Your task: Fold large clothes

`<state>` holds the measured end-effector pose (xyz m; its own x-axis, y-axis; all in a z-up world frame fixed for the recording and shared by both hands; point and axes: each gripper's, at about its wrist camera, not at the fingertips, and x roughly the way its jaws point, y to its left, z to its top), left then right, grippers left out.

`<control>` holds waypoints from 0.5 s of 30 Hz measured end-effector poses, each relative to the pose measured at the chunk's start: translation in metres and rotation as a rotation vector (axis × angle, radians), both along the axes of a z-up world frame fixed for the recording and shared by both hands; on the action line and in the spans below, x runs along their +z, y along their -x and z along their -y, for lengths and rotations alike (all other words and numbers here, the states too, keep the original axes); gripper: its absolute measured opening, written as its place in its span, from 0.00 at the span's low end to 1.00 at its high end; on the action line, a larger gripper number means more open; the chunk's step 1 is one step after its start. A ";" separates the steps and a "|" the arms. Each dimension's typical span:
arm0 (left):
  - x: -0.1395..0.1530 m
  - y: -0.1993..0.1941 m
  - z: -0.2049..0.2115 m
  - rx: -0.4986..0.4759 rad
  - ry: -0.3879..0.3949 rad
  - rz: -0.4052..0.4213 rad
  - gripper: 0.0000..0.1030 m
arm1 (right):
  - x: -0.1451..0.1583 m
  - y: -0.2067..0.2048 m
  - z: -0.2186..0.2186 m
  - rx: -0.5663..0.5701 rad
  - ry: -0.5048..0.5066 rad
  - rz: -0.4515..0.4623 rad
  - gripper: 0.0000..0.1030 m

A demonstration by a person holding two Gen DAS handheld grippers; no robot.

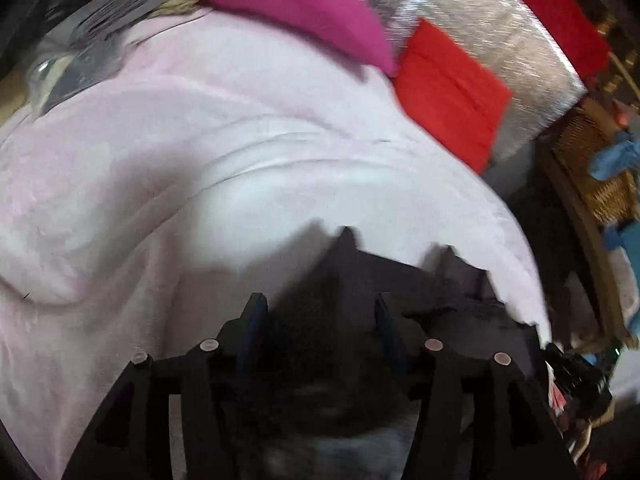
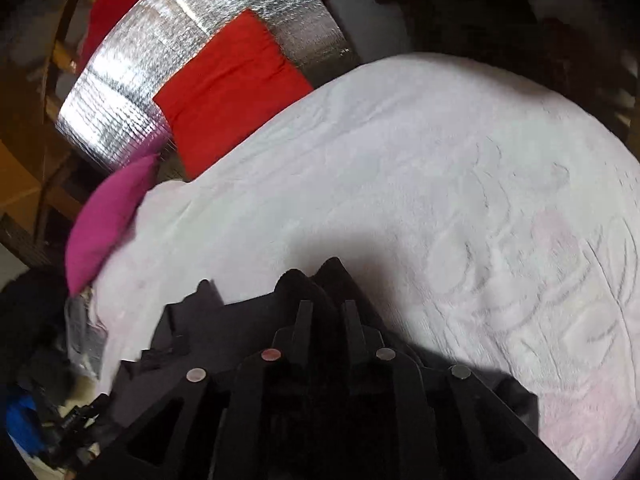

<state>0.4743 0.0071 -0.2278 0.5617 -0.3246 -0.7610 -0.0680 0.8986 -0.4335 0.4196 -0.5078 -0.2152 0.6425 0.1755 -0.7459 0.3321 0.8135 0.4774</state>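
Left wrist view: my left gripper [image 1: 318,312] sits at bottom centre, jaws parted with a clear gap between the two fingers. The gap itself is dark; nothing seen pinched in it. Released. Ahead of the fingertips the pale pink garment [image 1: 208,168] fills most of the frame, from the left edge across to right of centre, with long curved creases running through its middle. Picture is motion-blurred.

Upper centre of that view: a magenta folded cloth [image 1: 296,12] lies on the far edge of the garment. Just to its right, a red folded cloth [image 1: 448,92] rests on the silver foil-like surface [image 1: 492,36]. At the right edge, a woven basket [image 1: 592,160] with something blue beside it.

Right wrist view: my right gripper [image 2: 326,308] at bottom centre, the two fingers drawn close together with only a thin slit between. Clenched; whether any fabric is caught between the tips I cannot tell. The garment [image 2: 420,184] spreads from centre to the right edge, with faint embossed lines on its right part. Magenta cloth [image 2: 108,216] at the left, red cloth [image 2: 228,88] at upper left on the silver surface [image 2: 132,92].
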 end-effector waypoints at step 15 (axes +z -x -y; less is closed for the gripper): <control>-0.018 -0.048 0.035 -0.027 -0.194 -0.043 0.73 | -0.012 -0.019 -0.023 0.021 0.130 -0.016 0.77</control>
<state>0.5219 -0.0283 -0.2462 0.5208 -0.1840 -0.8336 -0.0575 0.9667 -0.2493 0.4388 -0.4847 -0.2274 0.6277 0.0903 -0.7732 0.3205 0.8751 0.3625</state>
